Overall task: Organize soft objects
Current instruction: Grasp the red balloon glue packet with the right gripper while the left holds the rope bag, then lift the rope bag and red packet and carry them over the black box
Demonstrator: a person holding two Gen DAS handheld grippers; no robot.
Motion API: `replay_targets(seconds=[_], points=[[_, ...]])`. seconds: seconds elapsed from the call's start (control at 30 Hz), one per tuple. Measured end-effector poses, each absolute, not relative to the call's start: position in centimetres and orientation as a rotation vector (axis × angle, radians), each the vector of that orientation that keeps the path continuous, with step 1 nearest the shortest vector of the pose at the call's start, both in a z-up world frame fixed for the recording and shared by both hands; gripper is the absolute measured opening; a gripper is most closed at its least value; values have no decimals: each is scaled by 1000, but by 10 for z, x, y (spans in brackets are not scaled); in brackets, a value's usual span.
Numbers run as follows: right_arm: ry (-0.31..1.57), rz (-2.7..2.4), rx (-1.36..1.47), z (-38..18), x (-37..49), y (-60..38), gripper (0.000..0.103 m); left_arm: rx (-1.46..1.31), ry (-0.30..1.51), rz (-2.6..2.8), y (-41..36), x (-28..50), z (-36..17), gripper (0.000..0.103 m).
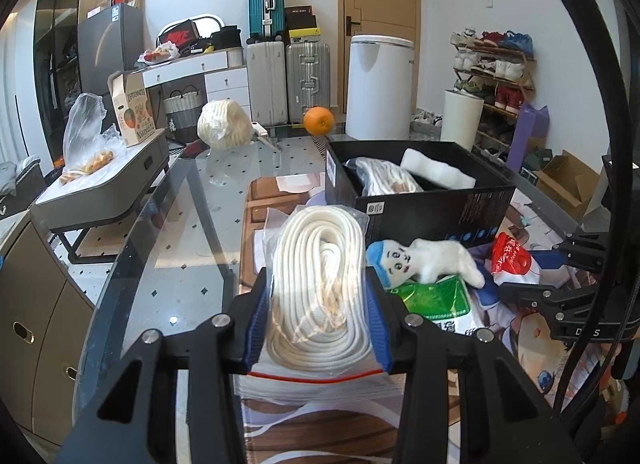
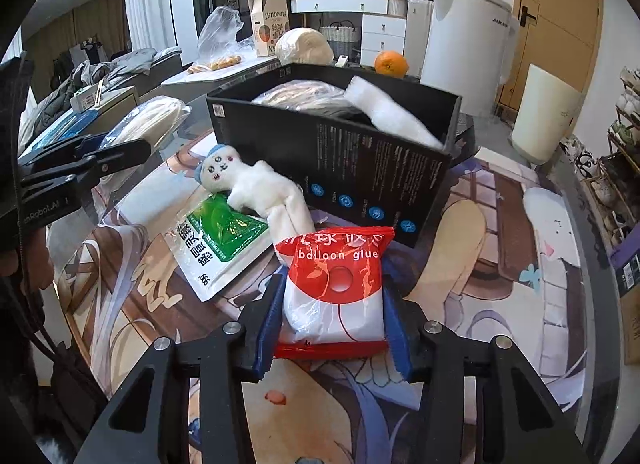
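My left gripper is shut on a clear bag of coiled white rope, held above the picture mat. My right gripper is shut on a red and white balloon glue packet low over the mat; the same packet shows at the right of the left wrist view. A white plush doll with a blue cap lies across a green and white pouch just beyond it. Behind stands an open black box with bagged soft items and white foam inside.
An orange and a wrapped white bundle sit at the far end of the glass table. A grey case with a plastic bag and a carton stands to the left. Suitcases, a white bin and a shoe rack line the room.
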State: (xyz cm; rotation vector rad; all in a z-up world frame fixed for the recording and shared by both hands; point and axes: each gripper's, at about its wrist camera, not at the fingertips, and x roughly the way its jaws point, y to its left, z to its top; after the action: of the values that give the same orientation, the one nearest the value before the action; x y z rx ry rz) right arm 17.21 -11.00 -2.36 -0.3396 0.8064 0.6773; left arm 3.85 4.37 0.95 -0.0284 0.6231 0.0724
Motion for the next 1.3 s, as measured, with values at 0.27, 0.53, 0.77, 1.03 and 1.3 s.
replay_targets(seconds=[0.27,0.53,0.77,1.03,1.3], points=[[757,684,-304,-5,167,-120,47,-70,588,41,44,35,16,42],[718,711,-288,15,159,-122,47,-80,557,12,39,32,25,42],[678,705,-251,33,162,-125,46,-87,531,1,36,34,35,42],[637,701,-234,48,175,-124,46,-89,502,-7,30,47,46,42],[609,681,-204,58,197,-122,46,-75,501,-29,22,73,50,42]])
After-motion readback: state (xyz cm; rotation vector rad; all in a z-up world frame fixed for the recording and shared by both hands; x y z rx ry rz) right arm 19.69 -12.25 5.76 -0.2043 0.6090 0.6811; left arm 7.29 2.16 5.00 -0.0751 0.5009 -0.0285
